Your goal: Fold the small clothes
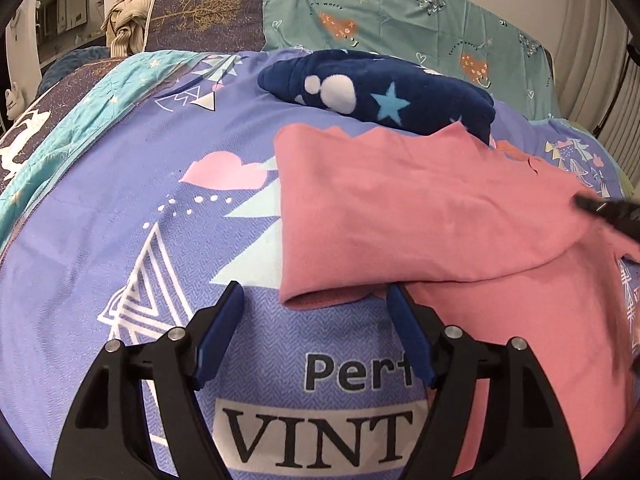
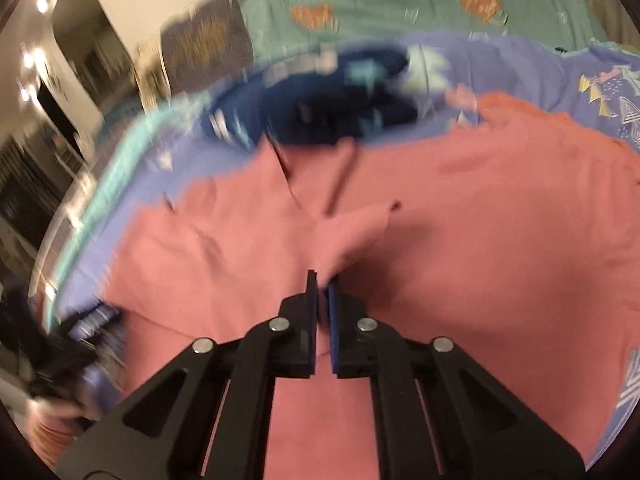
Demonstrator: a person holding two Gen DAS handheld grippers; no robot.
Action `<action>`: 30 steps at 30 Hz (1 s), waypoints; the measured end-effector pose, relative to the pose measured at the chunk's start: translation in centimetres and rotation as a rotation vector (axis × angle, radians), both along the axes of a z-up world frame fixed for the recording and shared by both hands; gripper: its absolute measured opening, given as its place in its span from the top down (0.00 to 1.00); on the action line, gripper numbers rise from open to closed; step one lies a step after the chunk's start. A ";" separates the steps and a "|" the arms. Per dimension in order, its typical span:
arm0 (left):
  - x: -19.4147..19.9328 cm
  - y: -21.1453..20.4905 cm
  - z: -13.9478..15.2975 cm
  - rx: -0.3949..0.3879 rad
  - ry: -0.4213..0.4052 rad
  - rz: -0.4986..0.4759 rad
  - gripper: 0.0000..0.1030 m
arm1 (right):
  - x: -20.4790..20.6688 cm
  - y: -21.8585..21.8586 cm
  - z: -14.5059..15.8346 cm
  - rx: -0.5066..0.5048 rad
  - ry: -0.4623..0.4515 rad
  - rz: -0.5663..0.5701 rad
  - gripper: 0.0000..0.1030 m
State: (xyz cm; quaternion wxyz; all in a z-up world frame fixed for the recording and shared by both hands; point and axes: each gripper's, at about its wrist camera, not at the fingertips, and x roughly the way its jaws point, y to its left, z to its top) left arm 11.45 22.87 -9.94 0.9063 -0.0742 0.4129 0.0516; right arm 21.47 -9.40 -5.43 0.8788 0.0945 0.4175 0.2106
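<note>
- The pink garment (image 1: 420, 216) lies spread on a purple printed bedsheet (image 1: 120, 208), partly folded, with one layer lapped over another.
- In the left wrist view its near folded corner sits between the tips of the left gripper (image 1: 316, 300), just ahead of them.
- The left gripper stands wide apart, its blue pads (image 1: 224, 332) bare and nothing between them; printed letters on the sheet show through the gap.
- The right gripper (image 2: 322, 280) is pinched nearly closed on a raised fold of the pink garment (image 2: 460, 240), the cloth pulled up into a ridge at the tips.
- The right wrist view is badly smeared, so the grip looks firm but the exact amount of cloth caught between the pads is hard to tell.
- A navy fleece item (image 1: 372, 92) with white spots and a pale blue star lies beyond the pink garment, touching its far edge.
- A teal patterned cloth (image 1: 400, 12) stands behind, along the far side of the bed.
- A dark tip (image 1: 604, 208) reaches in from the right edge of the left view, over the pink cloth.
</note>
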 end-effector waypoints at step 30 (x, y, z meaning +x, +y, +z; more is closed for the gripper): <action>-2.4 -1.3 5.5 -0.048 -0.161 -0.062 0.74 | -0.5 -13.9 -2.5 0.010 0.110 -0.273 0.65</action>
